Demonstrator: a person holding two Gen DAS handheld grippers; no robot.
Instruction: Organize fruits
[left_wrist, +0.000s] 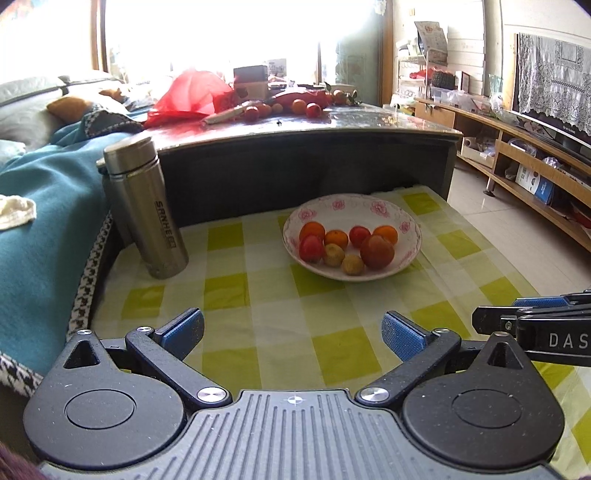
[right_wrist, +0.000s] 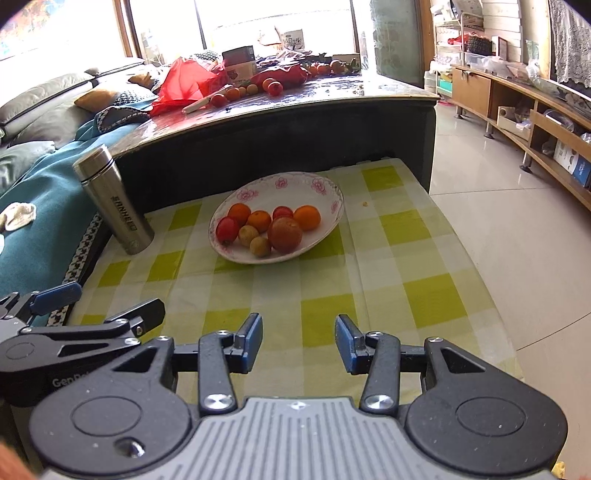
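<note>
Red, orange, yellowish fruits (left_wrist: 343, 244) (eight) in floral plate (left_wrist: 406, 221).

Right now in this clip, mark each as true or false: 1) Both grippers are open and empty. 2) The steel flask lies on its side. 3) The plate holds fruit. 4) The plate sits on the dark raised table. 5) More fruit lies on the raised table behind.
1) True: the left gripper and the right gripper both have their jaws apart with nothing between them.
2) False: the steel flask stands upright on the checked cloth.
3) True: the floral plate holds red, orange and small yellowish fruit.
4) False: it sits on the checked cloth, in front of the dark raised table.
5) True: loose fruit lies there near a red bag.
</note>
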